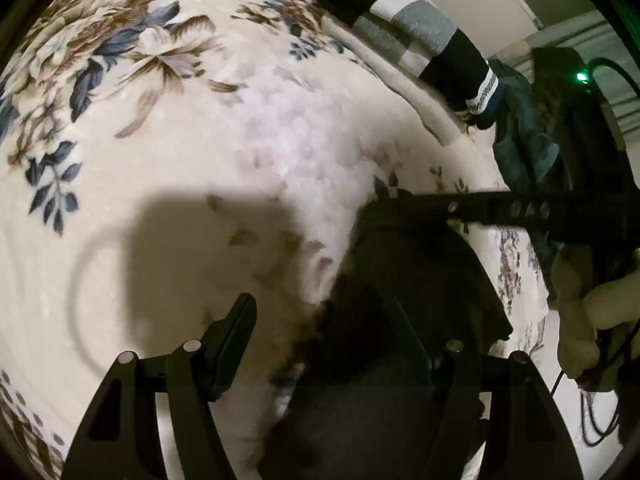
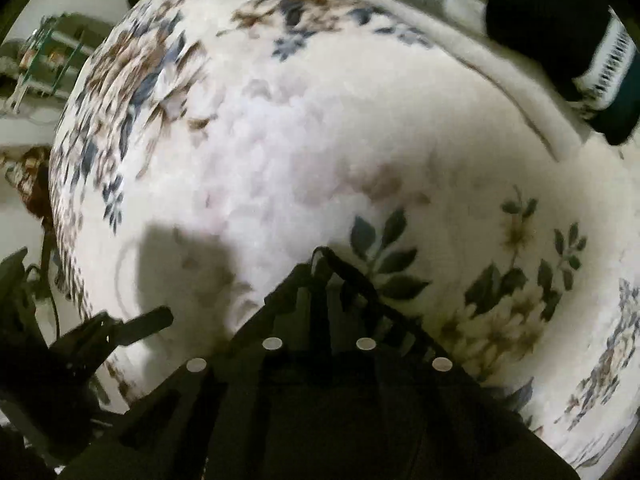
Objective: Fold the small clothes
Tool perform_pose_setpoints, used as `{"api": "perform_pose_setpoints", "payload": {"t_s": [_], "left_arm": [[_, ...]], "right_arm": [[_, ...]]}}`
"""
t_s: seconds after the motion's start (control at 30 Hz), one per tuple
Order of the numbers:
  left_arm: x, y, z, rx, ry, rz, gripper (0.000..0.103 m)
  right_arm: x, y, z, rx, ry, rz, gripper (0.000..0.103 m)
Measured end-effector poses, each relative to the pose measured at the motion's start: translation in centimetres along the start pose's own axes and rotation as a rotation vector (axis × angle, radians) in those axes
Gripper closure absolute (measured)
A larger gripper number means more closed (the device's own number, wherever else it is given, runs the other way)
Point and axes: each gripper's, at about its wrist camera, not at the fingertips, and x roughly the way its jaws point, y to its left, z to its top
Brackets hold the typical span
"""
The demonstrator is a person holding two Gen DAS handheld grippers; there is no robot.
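Left gripper [image 1: 320,344] hung with its jaws wide apart, one finger [image 1: 234,344] over bare blanket, the other lost against one dark garment [image 1: 420,280]. Right gripper [image 2: 320,280] had pinched that dark garment [image 2: 344,280] between near-closed fingers, near the bed's front edge. One folded striped garment [image 1: 408,36] lay at the far edge of the floral blanket [image 1: 160,120]. Between the two garments the blanket's middle lay open.

Floral fleece blanket [image 1: 168,128] covers the brightly lit bed.
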Motion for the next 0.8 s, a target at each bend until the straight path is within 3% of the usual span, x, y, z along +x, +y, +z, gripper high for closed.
{"api": "perform_pose_setpoints", "payload": {"t_s": [0.07, 0.17, 0.23, 0.27, 0.37, 0.47, 0.57, 0.6, 0.63, 0.7, 0.8], "left_arm": [[-0.1, 0.0, 0.3, 0.002, 0.002, -0.009, 0.036], [0.1, -0.3, 1.3, 0.016, 0.011, -0.017, 0.036], [0.3, -0.6, 2.3, 0.024, 0.014, -0.038, 0.036], [0.5, -0.9, 2.9, 0.028, 0.019, -0.05, 0.036], [2.1, -1.8, 4.8, 0.037, 0.049, -0.107, 0.036], [5.5, -3.1, 6.3, 0.05, 0.134, -0.176, 0.036], [8.5, -4.3, 7.0, 0.051, 0.201, -0.226, 0.04], [9.0, -4.7, 7.2, 0.061, 0.186, -0.227, 0.047], [9.1, -4.9, 7.3, 0.067, 0.179, -0.224, 0.067], [9.3, -5.0, 7.4, 0.058, 0.172, -0.223, 0.073], [9.0, -4.7, 7.3, 0.02, 0.159, -0.233, 0.076]], "right_arm": [[-0.7, -2.8, 0.3, 0.13, -0.037, 0.027, 0.101], [0.8, -6.6, 0.5, 0.346, 0.05, 0.246, 0.1], [-0.4, -8.9, -0.2, 0.429, 0.017, 0.36, 0.099], [-1.9, -10.2, -1.0, 0.452, -0.025, 0.384, 0.094], [-6.5, -14.3, -4.6, 0.516, -0.137, 0.363, 0.049], [-8.7, -17.5, -9.3, 0.571, -0.185, 0.294, 0.046], [-8.7, -21.2, -15.0, 0.66, -0.169, 0.263, 0.046], [-8.0, -22.1, -16.7, 0.68, -0.157, 0.259, 0.046], [-7.2, -23.0, -18.5, 0.705, -0.144, 0.251, 0.046], [-5.4, -23.9, -20.6, 0.739, -0.136, 0.249, 0.036], [-2.1, -24.4, -22.7, 0.768, -0.138, 0.322, 0.032]]}}
